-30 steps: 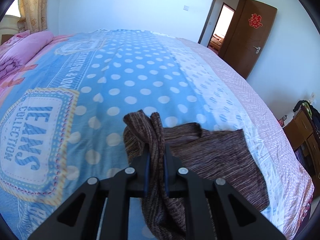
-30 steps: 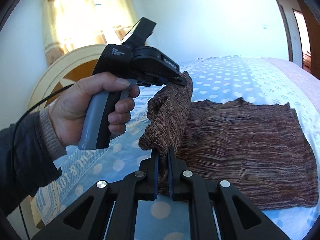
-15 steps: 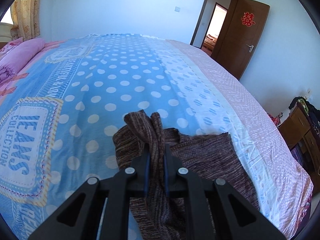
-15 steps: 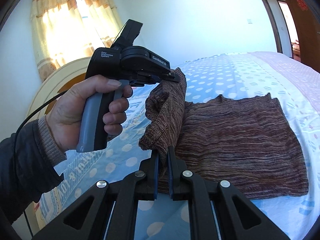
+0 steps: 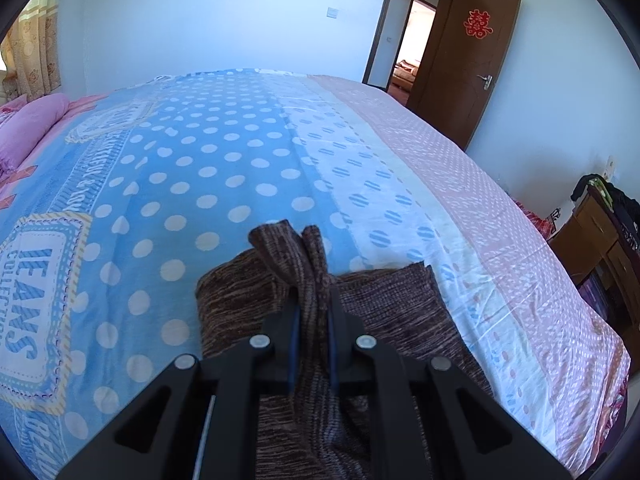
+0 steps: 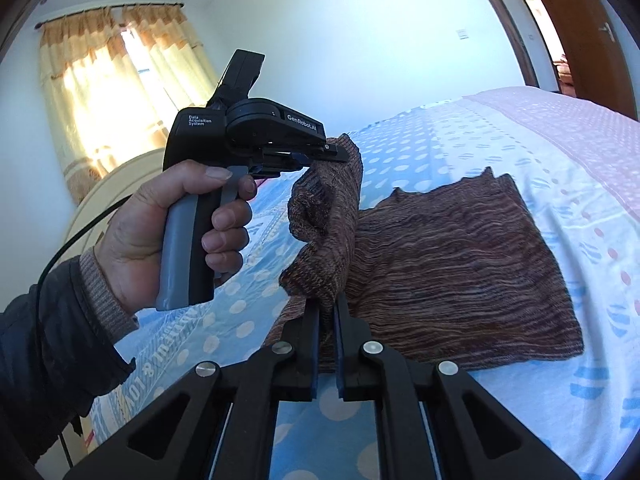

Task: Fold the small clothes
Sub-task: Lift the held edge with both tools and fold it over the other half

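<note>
Left wrist view: the left gripper (image 5: 313,312) has its jaws clamped on a bunched edge of the brown striped knit garment (image 5: 396,320); the garment's near part is hidden under the gripper frame. It lies on the blue polka-dot bedspread (image 5: 208,168), with bare bed beyond.

Right wrist view: the right gripper (image 6: 328,320) pinches the garment's (image 6: 460,272) lifted near edge. The left hand (image 6: 160,232) raises a fold off its flat remainder. The sleeve (image 6: 52,340) is cut off.
</note>
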A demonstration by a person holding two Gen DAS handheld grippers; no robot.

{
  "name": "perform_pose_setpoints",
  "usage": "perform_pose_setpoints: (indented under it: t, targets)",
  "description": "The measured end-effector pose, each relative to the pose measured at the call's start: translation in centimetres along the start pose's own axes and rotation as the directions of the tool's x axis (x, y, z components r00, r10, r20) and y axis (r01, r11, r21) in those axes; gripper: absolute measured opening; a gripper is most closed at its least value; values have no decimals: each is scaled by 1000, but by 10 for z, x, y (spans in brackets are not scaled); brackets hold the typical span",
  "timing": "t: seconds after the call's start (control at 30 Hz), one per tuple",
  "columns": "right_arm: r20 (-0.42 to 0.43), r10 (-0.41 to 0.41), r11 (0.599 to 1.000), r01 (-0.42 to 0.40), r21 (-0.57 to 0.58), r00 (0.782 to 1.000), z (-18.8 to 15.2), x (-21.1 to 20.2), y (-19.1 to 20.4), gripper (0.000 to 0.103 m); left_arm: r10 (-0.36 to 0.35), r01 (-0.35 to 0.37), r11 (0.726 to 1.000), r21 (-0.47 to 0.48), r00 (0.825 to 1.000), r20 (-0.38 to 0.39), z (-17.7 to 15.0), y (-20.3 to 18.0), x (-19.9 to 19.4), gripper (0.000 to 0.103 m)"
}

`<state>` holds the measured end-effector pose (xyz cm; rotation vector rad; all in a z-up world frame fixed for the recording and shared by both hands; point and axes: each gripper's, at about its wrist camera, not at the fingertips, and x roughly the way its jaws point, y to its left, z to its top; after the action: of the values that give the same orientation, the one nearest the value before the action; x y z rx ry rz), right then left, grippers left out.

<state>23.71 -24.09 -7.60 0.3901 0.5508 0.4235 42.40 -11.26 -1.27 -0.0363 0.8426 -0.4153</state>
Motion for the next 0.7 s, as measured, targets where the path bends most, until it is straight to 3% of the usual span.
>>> perform_pose_setpoints:
  t: [0.7]
  targets:
    - [54, -49, 986, 39, 165, 997, -7, -28, -63, 4, 34, -26, 992, 124, 998, -57, 6, -76, 47, 12]
